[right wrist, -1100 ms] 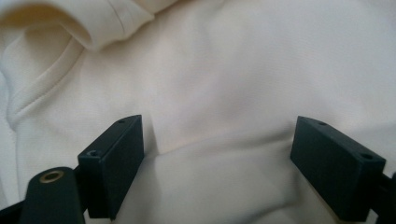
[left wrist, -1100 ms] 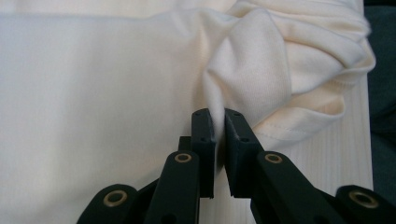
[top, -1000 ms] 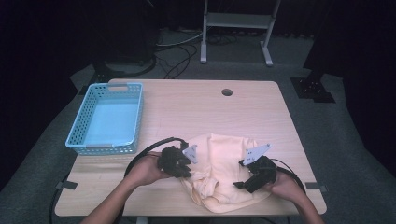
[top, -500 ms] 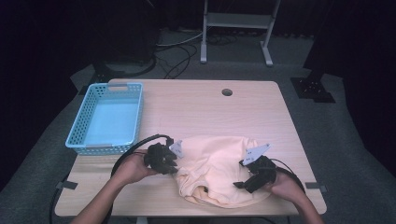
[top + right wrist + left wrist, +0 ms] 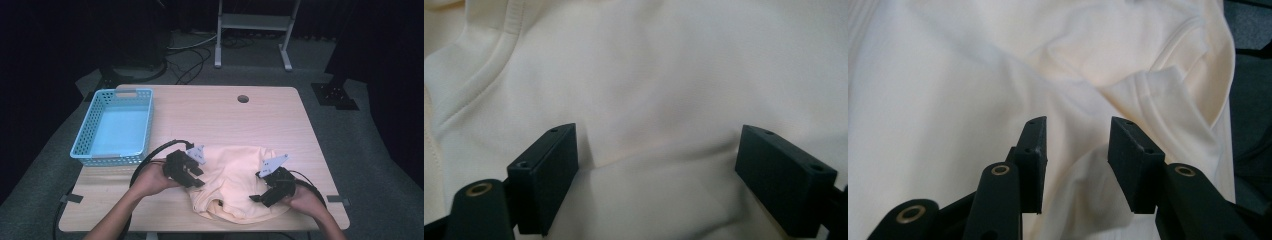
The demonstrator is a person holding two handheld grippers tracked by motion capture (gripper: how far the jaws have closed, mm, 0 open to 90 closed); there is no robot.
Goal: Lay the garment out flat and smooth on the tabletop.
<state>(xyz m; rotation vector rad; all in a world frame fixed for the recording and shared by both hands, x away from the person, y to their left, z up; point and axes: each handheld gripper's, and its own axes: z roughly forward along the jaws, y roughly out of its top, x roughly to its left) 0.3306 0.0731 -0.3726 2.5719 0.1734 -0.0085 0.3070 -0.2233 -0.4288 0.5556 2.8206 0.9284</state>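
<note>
While my left gripper (image 5: 192, 176) has its jaws just opening over the cream garment (image 5: 235, 172), a fold between them unpinched, my right gripper (image 5: 264, 194) stands wide apart on the cloth. It lies at the wooden surface's (image 5: 210, 117) near edge; far half bare. 1 blue basket (image 5: 116, 125), 2 grippers.

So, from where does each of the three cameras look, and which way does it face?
High view: above the person's side, facing forward and down on the table; forearms, left tool and right tool show.
Left gripper view: on the left tool, along its parted jaws at the cream garment.
Right gripper view: on the right tool, jaws wide apart over cloth.
All share the garment.
</note>
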